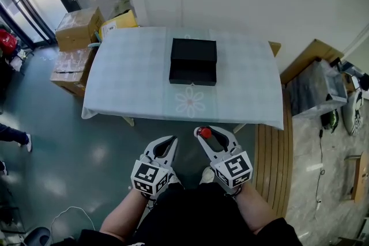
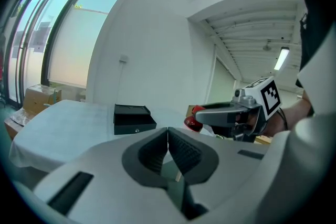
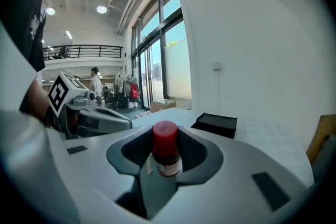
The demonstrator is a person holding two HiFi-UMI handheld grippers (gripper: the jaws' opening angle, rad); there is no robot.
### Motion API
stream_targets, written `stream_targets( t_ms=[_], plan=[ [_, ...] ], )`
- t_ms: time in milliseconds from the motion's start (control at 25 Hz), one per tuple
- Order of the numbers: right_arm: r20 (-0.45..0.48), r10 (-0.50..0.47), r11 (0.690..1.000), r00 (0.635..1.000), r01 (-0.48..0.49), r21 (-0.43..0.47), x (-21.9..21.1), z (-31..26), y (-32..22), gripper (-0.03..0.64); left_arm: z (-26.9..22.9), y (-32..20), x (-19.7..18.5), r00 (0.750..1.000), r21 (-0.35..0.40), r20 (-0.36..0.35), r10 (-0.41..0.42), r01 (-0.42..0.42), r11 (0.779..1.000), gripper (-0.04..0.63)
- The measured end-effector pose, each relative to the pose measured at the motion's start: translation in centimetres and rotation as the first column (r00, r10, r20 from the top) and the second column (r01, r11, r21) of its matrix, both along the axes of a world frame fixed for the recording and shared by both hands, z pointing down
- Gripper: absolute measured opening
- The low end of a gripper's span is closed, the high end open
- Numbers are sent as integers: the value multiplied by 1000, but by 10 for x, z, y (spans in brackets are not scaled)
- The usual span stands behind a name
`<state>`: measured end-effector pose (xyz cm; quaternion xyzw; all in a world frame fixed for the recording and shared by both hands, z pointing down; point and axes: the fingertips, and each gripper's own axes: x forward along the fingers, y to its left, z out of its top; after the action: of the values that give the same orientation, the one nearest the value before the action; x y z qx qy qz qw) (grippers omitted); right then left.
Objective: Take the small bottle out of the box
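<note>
The small bottle (image 3: 166, 150), red-capped, is out of the black box (image 1: 193, 60). It sits clamped between the pads of the right gripper (image 1: 209, 135), well back from the box on the person's side and past the near edge of the table (image 1: 132, 83) on which the box rests. That gripper's jaws stand fairly wide and press on the bottle's body from either side. The bottle is upright, cap on top, so its long axis crosses the line along which the gripper points. The left gripper (image 2: 168, 136) has its jaws drawn together on nothing and hangs just beside the right one, about as far from the box. From both grippers the box lies almost straight ahead and lower, near the middle of the table; whether it is open cannot be told from here. The removal looks done. If the bottle is to be set down, the right hand alone carries it forward toward the bare cloth beside the box, keeping that axis vertical so the base lands flat.
</note>
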<state>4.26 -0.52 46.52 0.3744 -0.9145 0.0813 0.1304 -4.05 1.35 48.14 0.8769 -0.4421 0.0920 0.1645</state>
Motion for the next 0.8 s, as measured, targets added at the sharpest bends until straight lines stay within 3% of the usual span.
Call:
stream_targets(
  t_ms=[800],
  plan=[
    [11, -129, 991, 992, 128, 26, 51, -4, 26, 160, -7, 25, 65, 996, 25, 17, -88, 87, 996, 29]
  ],
)
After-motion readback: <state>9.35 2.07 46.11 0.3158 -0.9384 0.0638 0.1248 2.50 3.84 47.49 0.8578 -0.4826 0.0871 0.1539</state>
